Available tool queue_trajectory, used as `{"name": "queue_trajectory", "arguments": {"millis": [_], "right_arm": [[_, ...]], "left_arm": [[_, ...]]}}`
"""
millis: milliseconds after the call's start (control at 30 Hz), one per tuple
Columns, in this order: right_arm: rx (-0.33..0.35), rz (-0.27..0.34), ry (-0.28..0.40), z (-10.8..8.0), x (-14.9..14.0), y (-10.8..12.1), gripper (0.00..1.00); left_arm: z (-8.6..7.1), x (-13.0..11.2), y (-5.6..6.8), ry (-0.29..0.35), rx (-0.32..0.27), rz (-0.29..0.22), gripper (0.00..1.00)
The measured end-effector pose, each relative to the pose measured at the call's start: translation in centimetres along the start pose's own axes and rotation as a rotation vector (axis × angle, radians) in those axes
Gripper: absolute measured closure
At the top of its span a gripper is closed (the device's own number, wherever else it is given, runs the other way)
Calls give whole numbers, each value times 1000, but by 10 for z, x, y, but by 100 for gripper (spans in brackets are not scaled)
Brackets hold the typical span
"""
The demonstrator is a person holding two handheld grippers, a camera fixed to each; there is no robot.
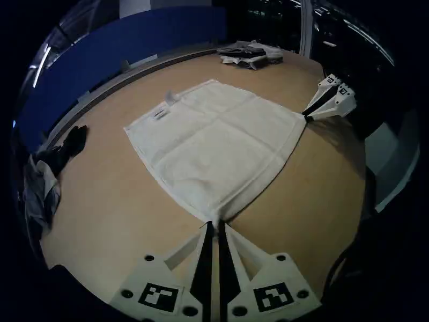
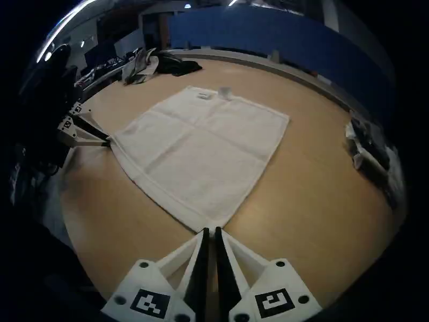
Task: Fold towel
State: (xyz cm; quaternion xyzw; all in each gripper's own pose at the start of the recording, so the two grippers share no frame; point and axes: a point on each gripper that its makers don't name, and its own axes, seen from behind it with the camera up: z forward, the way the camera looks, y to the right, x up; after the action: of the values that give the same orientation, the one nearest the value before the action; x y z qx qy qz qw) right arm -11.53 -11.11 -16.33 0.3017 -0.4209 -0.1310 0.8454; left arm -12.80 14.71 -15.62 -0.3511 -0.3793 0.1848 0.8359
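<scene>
Left tongs [image 1: 216,226] pinch the towel [image 1: 214,139] at its six-o'clock corner; right tongs [image 2: 210,232] clamp the neighbouring corner, the cloth flat on the counter [image 1: 107,204].

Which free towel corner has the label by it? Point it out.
The free corner diagonally opposite the one the right gripper pinches on the towel: a small label lies just inside its edge. The other free corner has none.

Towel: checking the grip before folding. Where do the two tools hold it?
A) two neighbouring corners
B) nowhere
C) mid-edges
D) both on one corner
A: the left tool and right tool each pinch a separate corner of the towel, at the ends of one edge.
</scene>
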Motion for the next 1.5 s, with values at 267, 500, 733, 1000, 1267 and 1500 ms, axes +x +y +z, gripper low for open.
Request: {"name": "queue_trajectory", "arguments": {"millis": [267, 500, 733, 1000, 1267, 1500], "right_arm": [[-1, 6, 24, -11, 13, 0, 92], [-5, 15, 53, -29, 31, 0, 92], [-9, 20, 91, -55, 51, -2, 92], [-15, 23, 119, -83, 66, -6, 92], [-17, 45, 141, -104, 76, -9, 92], [-14, 50, 157, -116, 82, -13, 92]], "left_arm": [[-12, 10, -3, 16, 5, -24, 93], [-30, 23, -3, 25, 10, -48, 93], [-53, 38, -4, 32, 19, -83, 93], [-75, 51, -1, 16, 20, -94, 93], [-93, 68, 0, 23, 20, -96, 93], [-101, 74, 0, 21, 16, -101, 93]]}}
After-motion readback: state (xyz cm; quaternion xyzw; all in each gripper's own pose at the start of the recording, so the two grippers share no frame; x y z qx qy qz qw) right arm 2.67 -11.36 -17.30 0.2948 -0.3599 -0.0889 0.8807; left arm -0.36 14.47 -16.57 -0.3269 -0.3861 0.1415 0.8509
